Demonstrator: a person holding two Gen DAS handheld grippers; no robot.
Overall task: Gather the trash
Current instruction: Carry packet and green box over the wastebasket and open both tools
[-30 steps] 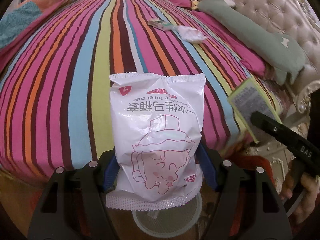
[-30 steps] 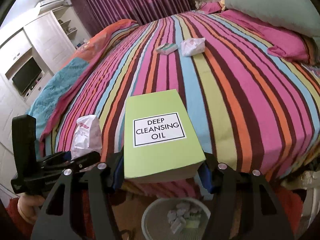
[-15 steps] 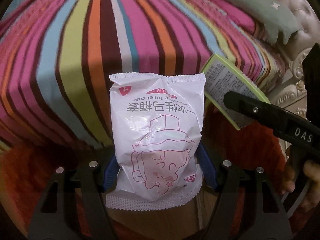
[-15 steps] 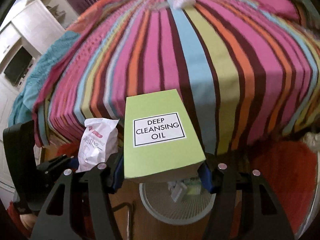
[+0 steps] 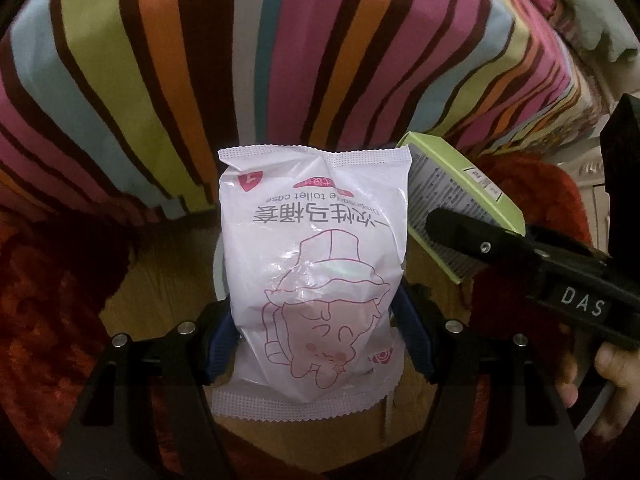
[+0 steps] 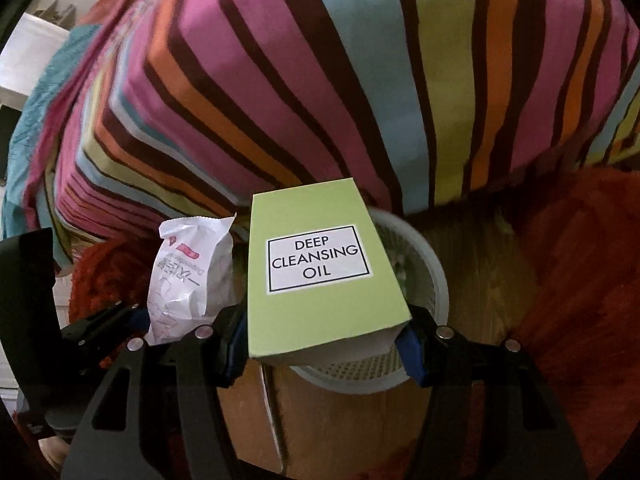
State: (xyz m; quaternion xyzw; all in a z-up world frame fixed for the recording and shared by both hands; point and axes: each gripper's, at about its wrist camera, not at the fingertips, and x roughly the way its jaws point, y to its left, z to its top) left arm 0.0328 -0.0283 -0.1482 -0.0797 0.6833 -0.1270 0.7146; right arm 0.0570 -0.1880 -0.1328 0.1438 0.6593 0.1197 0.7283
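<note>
My left gripper (image 5: 316,344) is shut on a white plastic packet (image 5: 312,272) printed with a pink cartoon, held upright. My right gripper (image 6: 322,340) is shut on a green carton (image 6: 320,272) labelled DEEP CLEANSING OIL. Both are held over the floor at the foot of the bed. A white mesh waste basket (image 6: 424,264) stands on the floor under the carton; its rim shows behind the packet in the left wrist view (image 5: 218,268). The carton also shows in the left wrist view (image 5: 452,196), and the packet in the right wrist view (image 6: 188,272).
The bed with its striped cover (image 6: 340,80) rises just behind the basket. A red shaggy rug (image 6: 580,280) lies on the wooden floor (image 6: 472,248) on both sides. A white cabinet (image 6: 28,52) stands at the far left.
Both grippers have tilted and moved down from over the bed toward the floor, each still holding its item. The basket now sits right under the carton.
</note>
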